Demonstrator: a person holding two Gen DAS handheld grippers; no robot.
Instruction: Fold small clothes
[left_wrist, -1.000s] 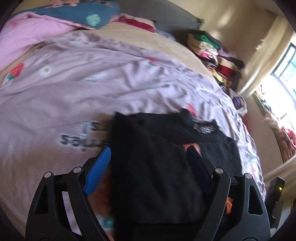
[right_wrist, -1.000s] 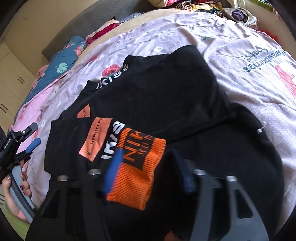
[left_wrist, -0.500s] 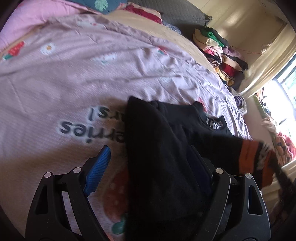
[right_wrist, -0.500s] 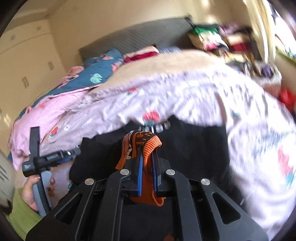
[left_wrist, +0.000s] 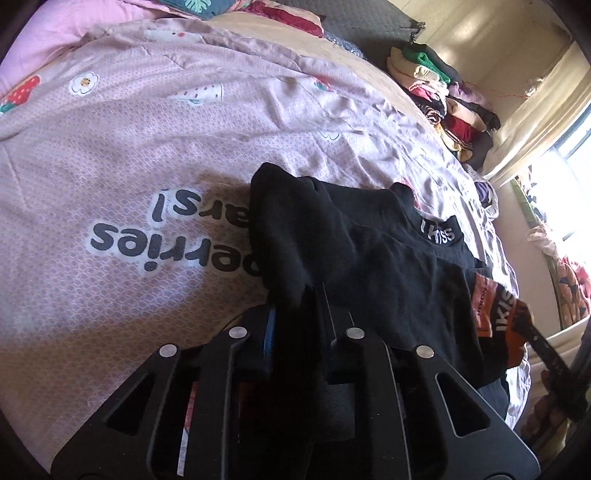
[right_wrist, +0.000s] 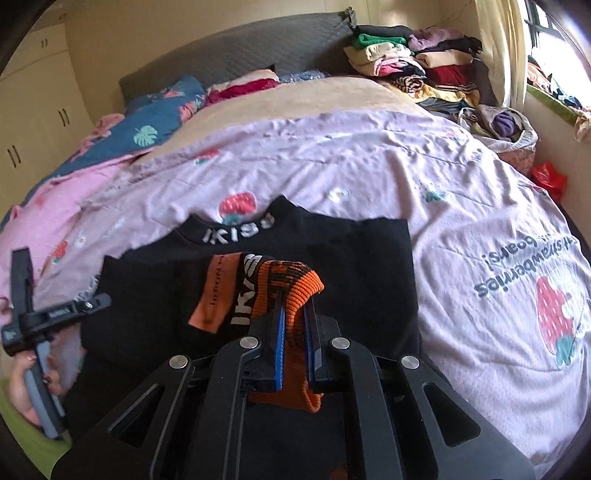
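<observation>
On the bed (right_wrist: 461, 206), a black top (right_wrist: 332, 266) lies spread on the pink sheet. Right gripper (right_wrist: 293, 325) has its jaws pinched tight on the orange cuff (right_wrist: 295, 284), lifted off the top. Left gripper (left_wrist: 295, 328) jaws just closed in on a black fold (left_wrist: 284, 236) poking up between them.

Location: a home bedroom, indicated by the bed (right_wrist: 332, 155) (strawberry-print cover), headboard (right_wrist: 236, 55), pillows (right_wrist: 147, 129) and wardrobe (right_wrist: 33, 110).

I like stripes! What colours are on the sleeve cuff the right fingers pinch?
Orange with black markings on the ribbed cuff, best in the right wrist view.
</observation>
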